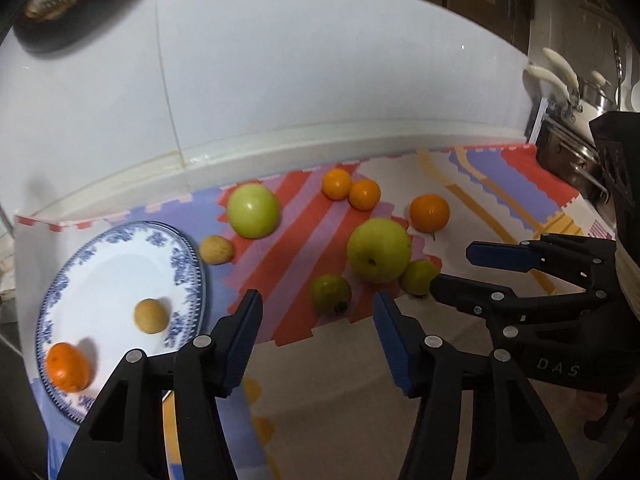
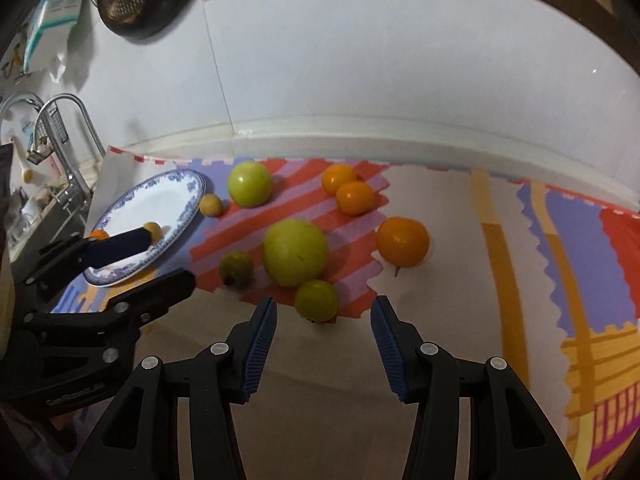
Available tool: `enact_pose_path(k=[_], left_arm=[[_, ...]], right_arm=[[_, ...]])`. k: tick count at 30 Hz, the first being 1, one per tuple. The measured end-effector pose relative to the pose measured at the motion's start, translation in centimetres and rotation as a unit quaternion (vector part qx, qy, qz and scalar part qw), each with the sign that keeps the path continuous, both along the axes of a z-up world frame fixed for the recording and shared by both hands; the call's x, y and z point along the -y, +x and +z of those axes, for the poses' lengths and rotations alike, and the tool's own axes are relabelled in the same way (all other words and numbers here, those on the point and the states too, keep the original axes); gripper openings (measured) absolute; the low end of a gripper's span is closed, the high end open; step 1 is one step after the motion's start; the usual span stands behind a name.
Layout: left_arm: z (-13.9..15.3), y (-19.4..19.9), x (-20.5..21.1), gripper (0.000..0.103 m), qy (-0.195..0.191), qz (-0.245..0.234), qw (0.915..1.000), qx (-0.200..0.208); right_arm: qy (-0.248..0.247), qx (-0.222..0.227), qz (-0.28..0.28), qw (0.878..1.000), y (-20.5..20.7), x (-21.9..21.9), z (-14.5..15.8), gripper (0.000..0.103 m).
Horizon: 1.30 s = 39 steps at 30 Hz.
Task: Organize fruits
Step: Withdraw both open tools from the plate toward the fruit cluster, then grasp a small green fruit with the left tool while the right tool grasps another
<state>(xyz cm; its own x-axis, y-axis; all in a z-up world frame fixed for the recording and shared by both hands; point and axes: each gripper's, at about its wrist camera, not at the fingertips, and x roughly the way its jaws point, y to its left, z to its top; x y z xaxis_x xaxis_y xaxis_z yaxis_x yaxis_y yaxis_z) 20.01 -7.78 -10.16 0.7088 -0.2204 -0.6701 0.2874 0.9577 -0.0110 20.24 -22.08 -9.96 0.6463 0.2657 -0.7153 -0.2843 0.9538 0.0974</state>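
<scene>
Fruits lie loose on the surface (image 2: 440,320); small green fruit (image 2: 316,300) sits just ahead of the empty, spread right hand-held gripper (image 2: 323,322). Round, firm, likely rolls: grip across its widest girth. Left hand-held gripper (image 1: 318,312) likewise spread, empty.

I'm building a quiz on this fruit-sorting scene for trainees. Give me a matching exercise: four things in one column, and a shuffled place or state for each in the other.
Column 1
1. small orange fruit
2. tan round fruit
3. left gripper
4. small green fruit

Column 2
A. open, holding nothing
B. on the blue-patterned plate, near its edge
C. on the mat, just ahead of the right gripper
D. on the mat just beside the plate's rim

Pairs: 1-B, 2-D, 3-A, 4-C
</scene>
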Motion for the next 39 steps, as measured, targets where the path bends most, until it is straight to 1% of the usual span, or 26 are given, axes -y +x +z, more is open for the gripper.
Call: enact_pose_path(k=[2,6,8,9,13,15,17,21,25,31,39], left_arm=[[-0.6,0.8,0.2,0.052,0.001,-0.006,0.9999,-0.01],[-1.4,1.8,0.5,0.051,0.003,-0.01,0.9997,-0.022],[-1.6,2.2,0.5,0.047,0.003,-0.012,0.9995,-0.029],[-1.7,2.5,0.6,0.045,0.005,-0.013,0.9994,-0.033],[-2.2,3.1,1.0,0.042,0.0,-0.016,0.9988,-0.047],[-2.5,3.3,1.1,0.034,0.002,-0.016,0.9986,-0.05],[-2.7,3.4,1.2,0.03,0.003,-0.017,0.9984,-0.053],[-2.7,3.3,1.4,0.029,0.004,-0.018,0.9985,-0.052],[-2.1,2.4,1.3,0.029,0.008,-0.014,0.9988,-0.045],[-0.6,0.7,0.9,0.029,0.001,-0.003,0.9994,-0.033],[2.5,-2.7,-0.1,0.029,-0.012,0.016,0.9998,0.0]], right_arm=[[0.0,-0.005,0.004,1.0,0.5,-0.2,-0.5,0.047],[0.006,-0.014,0.006,1.0,1.2,-0.2,-1.0,0.046],[0.006,-0.015,0.008,1.0,1.5,-0.4,-1.2,0.045],[0.004,-0.017,0.007,1.0,1.7,-0.5,-1.3,0.044],[0.019,-0.034,0.008,0.999,2.3,-0.3,-2.0,0.038],[0.022,-0.038,0.008,0.999,2.5,-0.4,-2.3,0.038],[0.023,-0.04,0.01,0.999,2.5,-0.4,-2.4,0.032],[0.019,-0.038,0.011,0.999,2.4,-0.5,-2.4,0.031],[0.019,-0.037,0.009,0.999,2.2,-0.4,-2.2,0.031],[0.023,-0.03,0.007,0.999,0.9,-0.1,-1.2,0.031],[0.027,0.001,0.008,1.0,-1.6,-0.5,1.8,0.031]])
